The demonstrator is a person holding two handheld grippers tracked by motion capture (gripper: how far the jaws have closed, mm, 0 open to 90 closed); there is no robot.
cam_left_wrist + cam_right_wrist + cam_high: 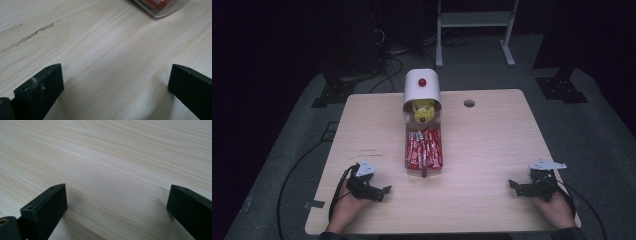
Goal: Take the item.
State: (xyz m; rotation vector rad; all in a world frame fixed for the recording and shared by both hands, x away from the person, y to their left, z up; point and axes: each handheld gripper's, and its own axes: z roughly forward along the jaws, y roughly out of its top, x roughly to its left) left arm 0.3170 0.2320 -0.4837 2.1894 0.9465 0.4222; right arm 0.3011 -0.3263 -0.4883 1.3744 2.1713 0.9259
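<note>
Resting wide open and empty at the near corners, both grippers (388,189) (511,184) leave the middle tray (408,150) of red packets (424,148) untouched.

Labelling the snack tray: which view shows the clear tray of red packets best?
High view: the whole clear tray with its red packets lies mid-table below the white dispenser. The left gripper view catches one corner of it at the top edge. The right gripper view gives bare tabletop.

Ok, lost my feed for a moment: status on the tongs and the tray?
Left tongs open, empty, on table. Right tongs open, empty. Clear tray of red packets mid-table, untouched, under white dispenser. Nothing in the way.
</note>
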